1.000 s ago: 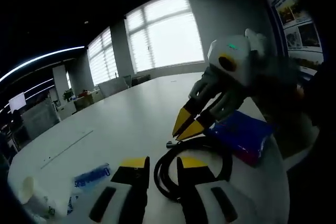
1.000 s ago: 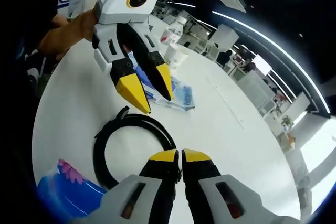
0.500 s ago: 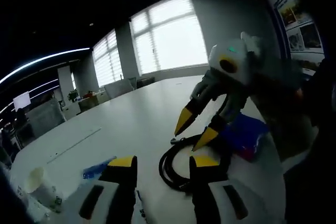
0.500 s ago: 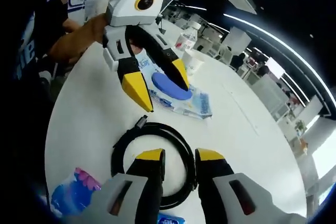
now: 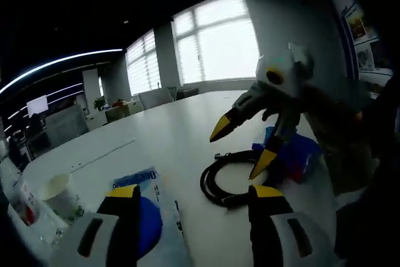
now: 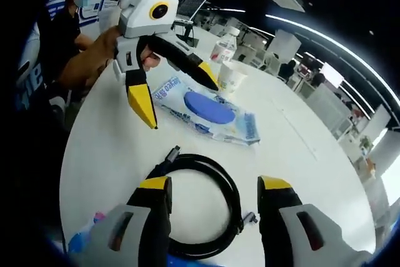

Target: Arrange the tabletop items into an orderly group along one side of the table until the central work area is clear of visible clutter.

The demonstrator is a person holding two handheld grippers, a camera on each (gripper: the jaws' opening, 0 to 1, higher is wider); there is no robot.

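A black coiled cable (image 6: 206,161) lies on the white table (image 6: 100,136), between and just beyond the jaws of my right gripper (image 6: 215,186), which stands wide open and holds nothing. My left gripper (image 6: 175,92) hangs open above a flat wet-wipes pack (image 6: 206,107) with a blue lid. In the left gripper view my left gripper (image 5: 194,193) is open over the wipes pack (image 5: 147,217). Opposite it, my right gripper (image 5: 242,146) is open over the cable (image 5: 209,186). A blue tissue pack (image 5: 294,154) lies behind the cable.
A paper cup (image 6: 230,76) and a clear bottle (image 6: 225,48) stand beyond the wipes pack. A hand (image 6: 94,54) holds the left gripper near the table's edge. A seated person (image 6: 75,17) and a laptop (image 6: 197,1) are further back. The blue tissue pack (image 6: 84,242) lies at the near edge.
Both grippers have gone from nearly shut to wide open. The views have shifted, bringing the wipes pack, cup and bottle more fully into sight. The cable still lies on the table.
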